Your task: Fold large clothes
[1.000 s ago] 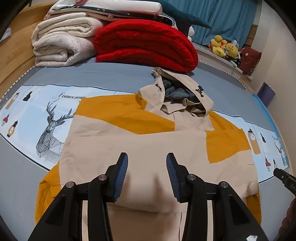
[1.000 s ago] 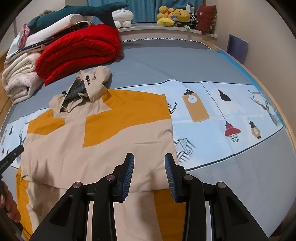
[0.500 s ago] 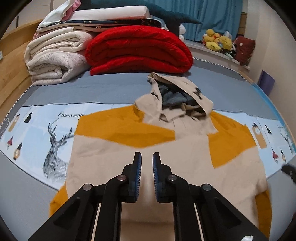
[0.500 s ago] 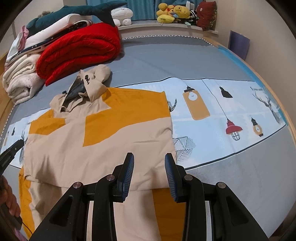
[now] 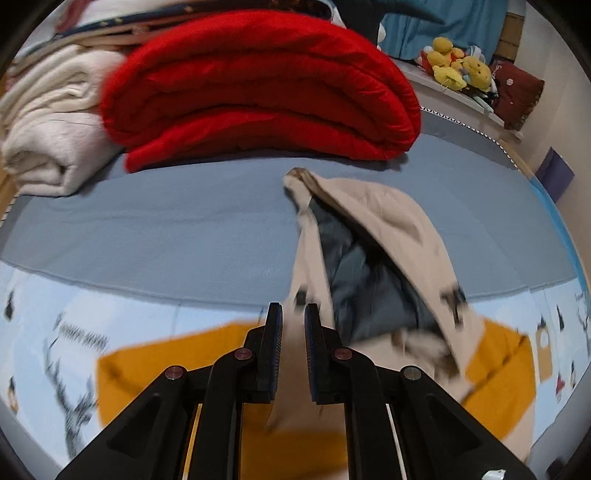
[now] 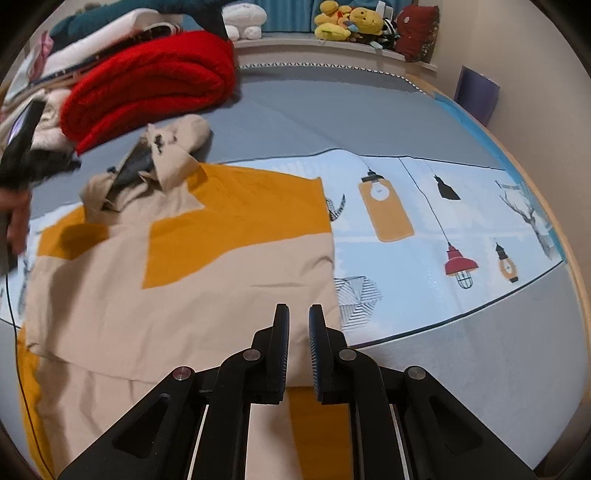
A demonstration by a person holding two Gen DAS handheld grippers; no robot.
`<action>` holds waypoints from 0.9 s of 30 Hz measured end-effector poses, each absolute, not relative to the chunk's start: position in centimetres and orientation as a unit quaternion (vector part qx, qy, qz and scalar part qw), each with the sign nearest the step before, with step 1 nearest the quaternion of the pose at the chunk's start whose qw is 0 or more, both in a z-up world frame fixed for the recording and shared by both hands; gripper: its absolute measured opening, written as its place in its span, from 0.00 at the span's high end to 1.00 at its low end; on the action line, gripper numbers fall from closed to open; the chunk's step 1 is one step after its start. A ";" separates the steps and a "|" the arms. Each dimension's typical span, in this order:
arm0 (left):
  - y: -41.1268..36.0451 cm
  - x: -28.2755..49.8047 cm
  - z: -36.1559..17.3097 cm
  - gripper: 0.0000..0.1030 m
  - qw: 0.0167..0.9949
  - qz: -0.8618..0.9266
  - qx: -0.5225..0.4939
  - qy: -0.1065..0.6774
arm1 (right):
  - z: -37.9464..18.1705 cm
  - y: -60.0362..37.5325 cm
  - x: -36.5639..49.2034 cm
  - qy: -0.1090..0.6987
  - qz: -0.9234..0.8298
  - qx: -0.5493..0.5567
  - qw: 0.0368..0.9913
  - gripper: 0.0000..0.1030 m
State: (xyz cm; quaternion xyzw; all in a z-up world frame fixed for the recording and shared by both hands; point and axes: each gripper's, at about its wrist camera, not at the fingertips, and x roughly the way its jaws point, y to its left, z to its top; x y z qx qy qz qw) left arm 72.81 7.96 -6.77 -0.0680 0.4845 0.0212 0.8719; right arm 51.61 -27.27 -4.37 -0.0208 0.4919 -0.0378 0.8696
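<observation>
A beige and orange hooded jacket lies flat on the bed, sleeves folded in, its hood with grey lining toward the red quilt. In the left wrist view my left gripper is shut and empty, above the jacket's collar just left of the hood. My right gripper is shut and empty over the jacket's right edge near the hem. The left gripper also shows in the right wrist view at the far left, blurred.
A folded red quilt and cream blankets are stacked at the bed's head. Plush toys sit on the far ledge. A printed light-blue sheet covers the grey bed. A wall is on the right.
My left gripper closed, then moved forward from the jacket's body to the collar by the hood. My right gripper closed and barely moved.
</observation>
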 end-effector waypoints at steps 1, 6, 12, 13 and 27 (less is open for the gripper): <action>8.0 73.9 -7.1 0.89 0.869 0.021 -0.070 0.489 | -4.6 -27.4 51.8 0.494 -0.042 -0.024 0.868 0.88; 7.6 81.8 -9.8 0.62 0.846 0.033 -0.075 0.527 | -6.1 -27.9 52.9 0.509 -0.054 -0.028 0.859 0.88; 8.4 86.7 -12.4 0.62 0.829 0.075 -0.099 0.545 | -7.0 -27.9 53.3 0.514 -0.051 -0.043 0.855 0.88; 8.4 87.2 -12.8 0.64 0.827 0.074 -0.102 0.549 | -7.0 -27.9 53.3 0.514 -0.052 -0.045 0.855 0.88; 2.8 75.3 -3.2 1.00 0.884 -0.041 0.005 0.466 | -4.6 -28.4 53.2 0.495 -0.048 -0.026 0.867 0.88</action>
